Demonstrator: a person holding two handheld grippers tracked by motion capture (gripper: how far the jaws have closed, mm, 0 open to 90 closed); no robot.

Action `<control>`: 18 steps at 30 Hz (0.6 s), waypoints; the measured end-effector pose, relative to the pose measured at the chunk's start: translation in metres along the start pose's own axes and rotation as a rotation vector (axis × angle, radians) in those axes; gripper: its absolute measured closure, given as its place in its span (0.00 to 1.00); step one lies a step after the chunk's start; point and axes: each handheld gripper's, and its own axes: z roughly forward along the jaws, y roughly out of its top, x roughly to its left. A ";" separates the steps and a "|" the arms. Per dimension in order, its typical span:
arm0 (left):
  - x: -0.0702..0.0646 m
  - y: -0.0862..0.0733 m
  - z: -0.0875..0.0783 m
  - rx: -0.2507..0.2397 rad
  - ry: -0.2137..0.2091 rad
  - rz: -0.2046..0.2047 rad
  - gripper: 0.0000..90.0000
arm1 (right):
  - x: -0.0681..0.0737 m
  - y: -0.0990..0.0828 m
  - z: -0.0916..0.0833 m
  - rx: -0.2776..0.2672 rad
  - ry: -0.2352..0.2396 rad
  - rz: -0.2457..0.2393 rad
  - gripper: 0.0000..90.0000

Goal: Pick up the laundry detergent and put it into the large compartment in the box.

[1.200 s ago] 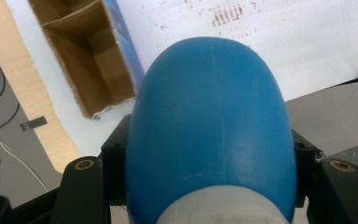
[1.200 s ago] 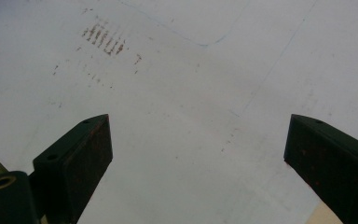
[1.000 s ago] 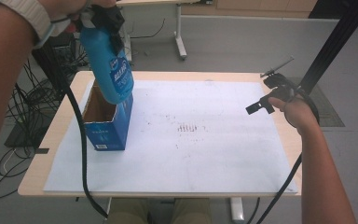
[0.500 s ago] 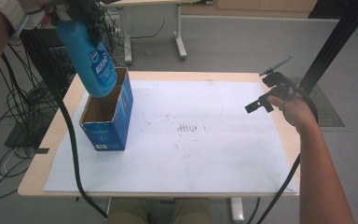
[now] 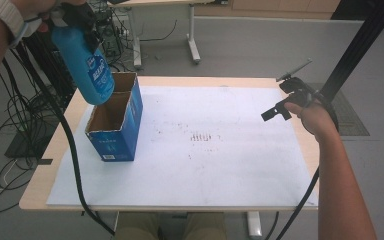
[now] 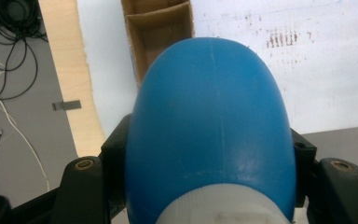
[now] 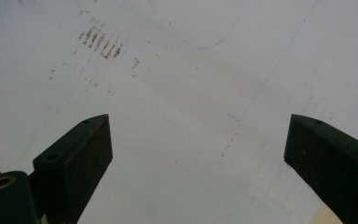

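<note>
One blue bottle [image 5: 87,62], cardboard box [image 5: 116,125] below, table [image 5: 40,185]

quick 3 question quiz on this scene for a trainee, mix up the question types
1. True or false: the left gripper is shut on the blue bottle.
2. The right gripper has its jaws: A) open with nothing between them, B) shut on a cloth, C) shut on the box.
3. What stands on the white sheet, partly below the bottle?

Key
1. True.
2. A.
3. An open blue cardboard box with a divider inside.
</note>
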 end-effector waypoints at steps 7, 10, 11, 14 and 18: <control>0.005 0.004 0.008 0.002 0.017 -0.034 0.43 | 0.001 0.002 0.002 0.002 0.002 -0.002 0.08; 0.007 0.005 0.010 0.000 0.017 -0.047 0.43 | 0.001 0.002 0.003 0.001 0.004 -0.001 0.08; 0.008 0.006 0.010 0.000 0.017 -0.053 0.43 | 0.001 0.002 0.003 0.002 0.004 -0.001 0.08; 0.010 0.007 0.012 -0.001 0.014 -0.065 0.43 | 0.000 0.001 0.004 0.002 0.006 0.000 0.08; 0.014 0.009 0.017 0.000 0.011 -0.091 0.43 | -0.001 0.002 0.006 0.004 0.006 -0.004 0.08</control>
